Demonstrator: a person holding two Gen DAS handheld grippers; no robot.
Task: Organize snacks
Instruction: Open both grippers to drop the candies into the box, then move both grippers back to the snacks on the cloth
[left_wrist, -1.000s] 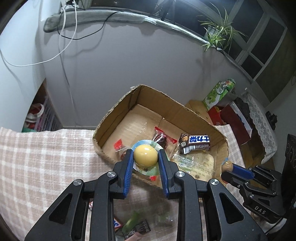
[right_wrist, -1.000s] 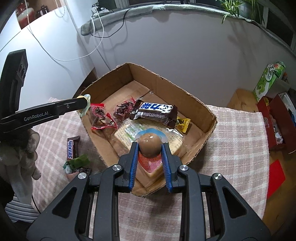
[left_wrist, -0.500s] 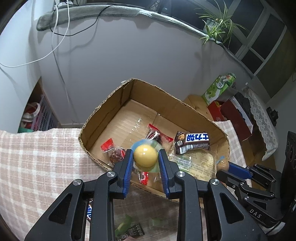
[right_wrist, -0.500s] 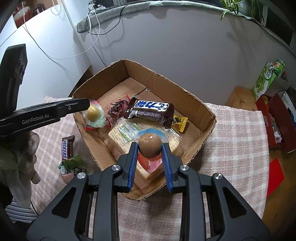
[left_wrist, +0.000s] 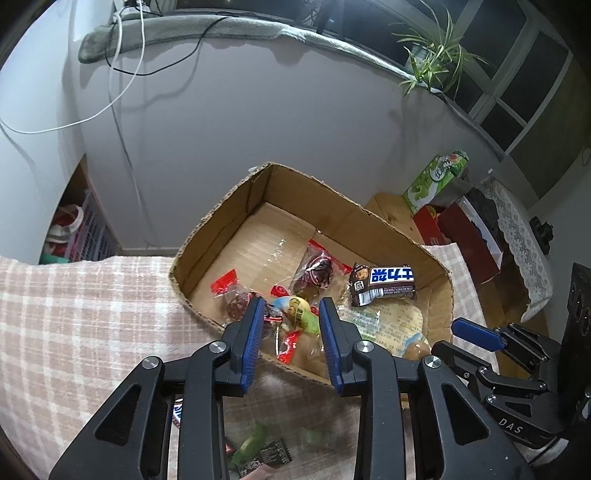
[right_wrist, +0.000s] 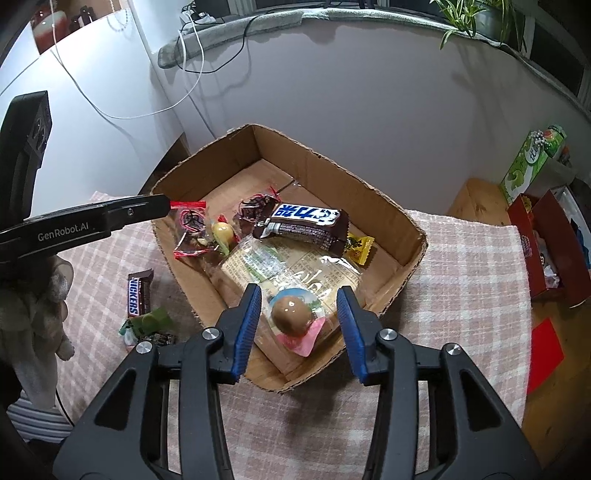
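Note:
A cardboard box (left_wrist: 229, 206) (right_wrist: 410, 225) sits on a pink checked cloth. My left gripper (left_wrist: 291, 317) is open over the box's near left wall; a yellow jelly cup (left_wrist: 295, 308) (right_wrist: 223, 232) lies loose in the box between its fingers. My right gripper (right_wrist: 301, 308) is open over the box's near corner; a brown jelly cup (right_wrist: 291, 315) (left_wrist: 415, 349) lies below it on a clear packet. The box also holds a brown chocolate bar (right_wrist: 304, 223) (left_wrist: 384, 284) and red-wrapped sweets (left_wrist: 314, 266).
A Snickers bar (right_wrist: 138, 293) and green and dark wrappers (right_wrist: 149, 326) lie on the cloth left of the box. A red box (right_wrist: 546, 243) and a green carton (right_wrist: 532, 158) stand to the right. A grey wall rises behind.
Both grippers opened. The yellow jelly cup dropped from the left gripper into the box, and the brown jelly cup dropped from the right gripper onto the packet.

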